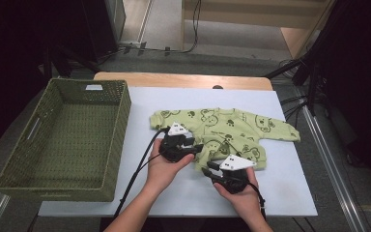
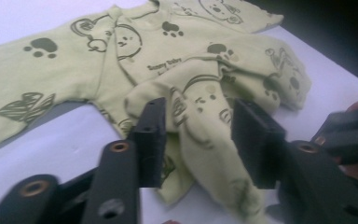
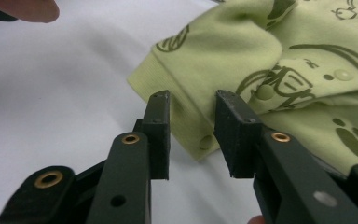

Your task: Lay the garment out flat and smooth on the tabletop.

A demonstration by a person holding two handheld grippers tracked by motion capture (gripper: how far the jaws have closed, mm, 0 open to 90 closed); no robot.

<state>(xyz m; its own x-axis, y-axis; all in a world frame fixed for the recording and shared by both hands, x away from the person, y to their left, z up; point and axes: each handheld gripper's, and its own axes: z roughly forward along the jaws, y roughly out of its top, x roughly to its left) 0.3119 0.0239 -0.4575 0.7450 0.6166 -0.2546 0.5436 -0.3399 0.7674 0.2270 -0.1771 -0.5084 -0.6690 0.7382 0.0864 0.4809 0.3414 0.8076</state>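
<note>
White tabletop [image 1: 280, 193]: green baby romper [image 1: 232, 126], sleeves crosswise, hem nearest; left tool [image 2: 200, 140] and right tool [image 3: 192, 135] both parted, straddling hem folds, unclamped.

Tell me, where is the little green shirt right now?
In the high view the shirt lies flat on the white table, right of the basket. Both grippers, left and right, sit at its near edge.

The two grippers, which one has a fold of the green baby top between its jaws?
The left gripper: a fold of the green baby top lies between its jaws. The right gripper only straddles the hem's edge.
</note>
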